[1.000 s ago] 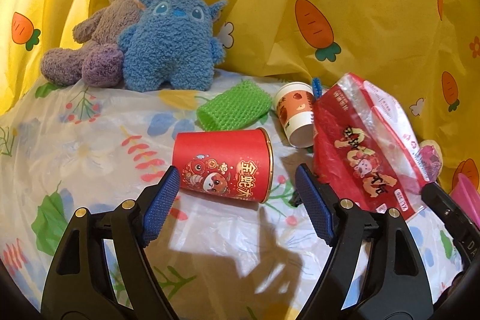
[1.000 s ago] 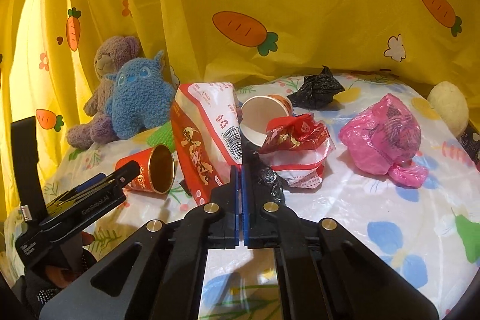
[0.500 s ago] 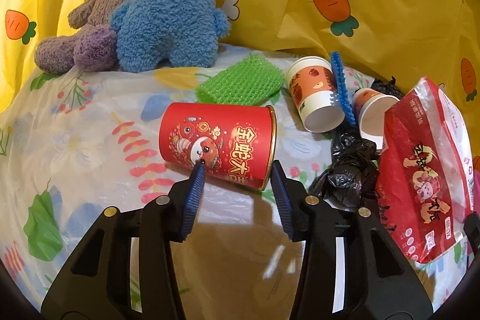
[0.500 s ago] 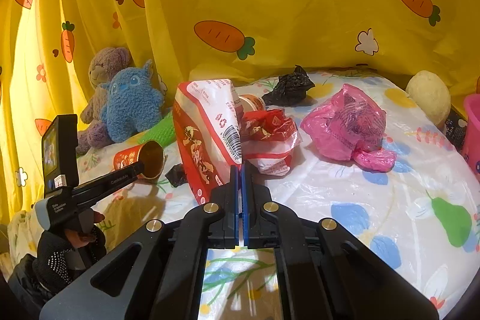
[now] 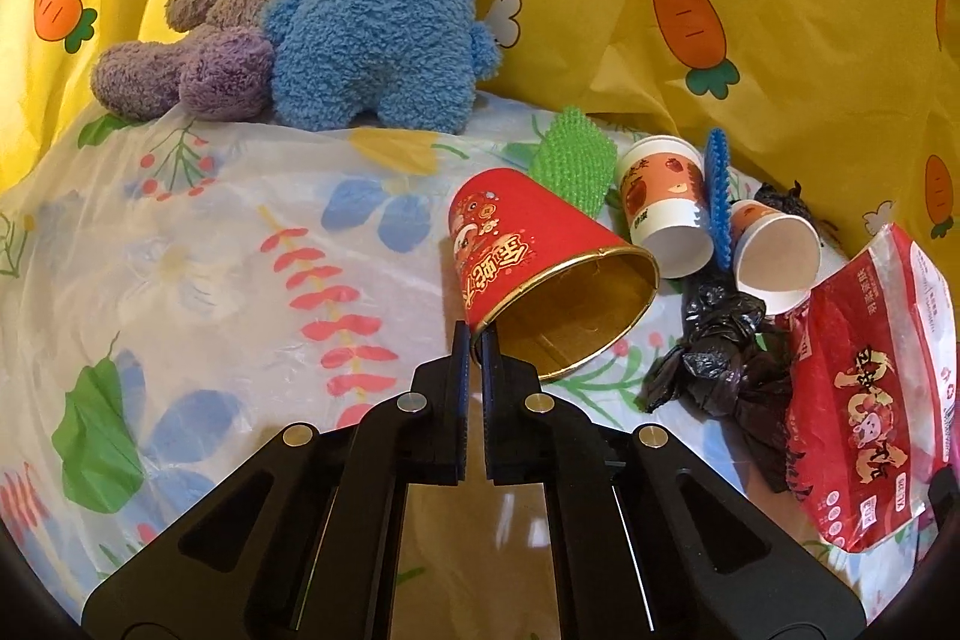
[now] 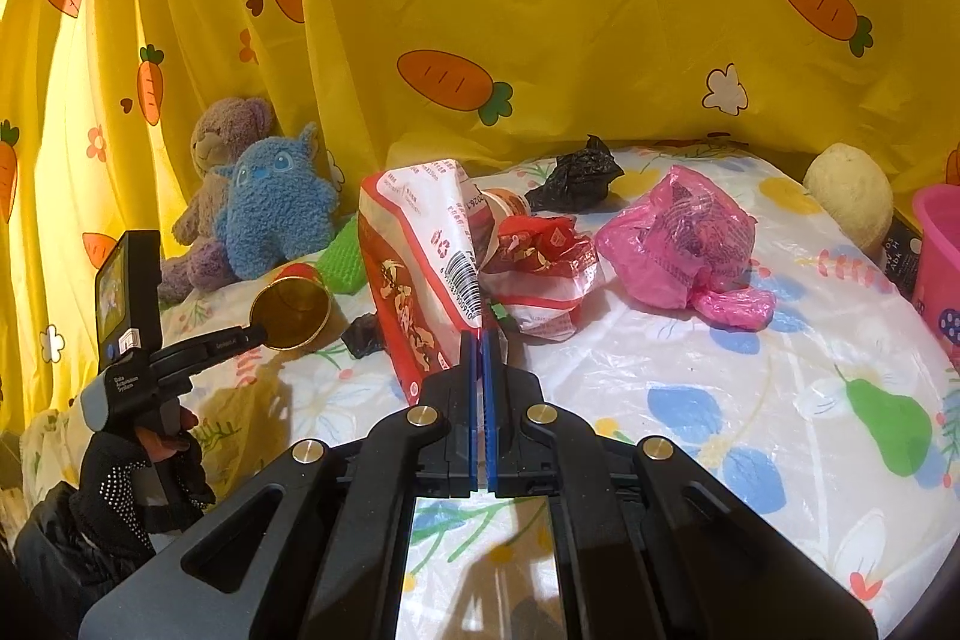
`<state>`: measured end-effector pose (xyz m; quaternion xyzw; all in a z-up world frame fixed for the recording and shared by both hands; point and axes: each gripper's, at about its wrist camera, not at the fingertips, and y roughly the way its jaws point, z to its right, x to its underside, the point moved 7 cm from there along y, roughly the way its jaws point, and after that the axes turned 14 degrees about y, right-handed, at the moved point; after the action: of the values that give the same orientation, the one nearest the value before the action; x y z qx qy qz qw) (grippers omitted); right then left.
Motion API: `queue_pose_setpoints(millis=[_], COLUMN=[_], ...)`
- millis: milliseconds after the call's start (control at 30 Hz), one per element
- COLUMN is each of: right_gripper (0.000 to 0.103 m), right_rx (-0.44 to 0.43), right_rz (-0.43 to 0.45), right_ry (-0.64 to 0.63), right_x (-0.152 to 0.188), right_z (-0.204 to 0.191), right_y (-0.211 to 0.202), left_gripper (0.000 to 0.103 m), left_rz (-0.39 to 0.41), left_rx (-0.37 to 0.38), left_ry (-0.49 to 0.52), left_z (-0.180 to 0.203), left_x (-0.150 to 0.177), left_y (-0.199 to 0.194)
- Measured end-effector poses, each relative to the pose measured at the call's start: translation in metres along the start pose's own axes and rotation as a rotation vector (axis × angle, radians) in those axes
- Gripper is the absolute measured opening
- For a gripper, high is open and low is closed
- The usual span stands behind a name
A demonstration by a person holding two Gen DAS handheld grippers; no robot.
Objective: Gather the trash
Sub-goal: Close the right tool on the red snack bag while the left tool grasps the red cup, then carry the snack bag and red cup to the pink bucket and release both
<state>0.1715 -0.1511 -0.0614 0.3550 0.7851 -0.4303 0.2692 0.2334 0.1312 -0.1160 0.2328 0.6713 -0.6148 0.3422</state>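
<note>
- Red paper cup [image 5: 528,250] with gold rim and lining: tipped, mouth toward the camera, its rim pinched between black jaws.
- Two small white-and-orange cups [image 5: 663,205] lie on their sides on the bench.
- Crumpled black bag [image 5: 720,358] beside them.
- Red snack bag [image 6: 414,274] stands upright.
- Pink bag [image 6: 678,244], knotted, lies apart.
</note>
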Motion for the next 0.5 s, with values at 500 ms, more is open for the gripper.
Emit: queue_pose_setpoints(millis=[500], right_gripper=[0.002], right_rx=[0.027], right_rz=[0.146], right_ry=[0.008], right_x=[-0.021], right_z=[0.011], right_y=[-0.058], left_gripper=[0.003], left_rz=[0.155], left_rx=[0.164], left_ry=[0.029], left_z=[0.037], left_x=[-0.01], left_y=[-0.065])
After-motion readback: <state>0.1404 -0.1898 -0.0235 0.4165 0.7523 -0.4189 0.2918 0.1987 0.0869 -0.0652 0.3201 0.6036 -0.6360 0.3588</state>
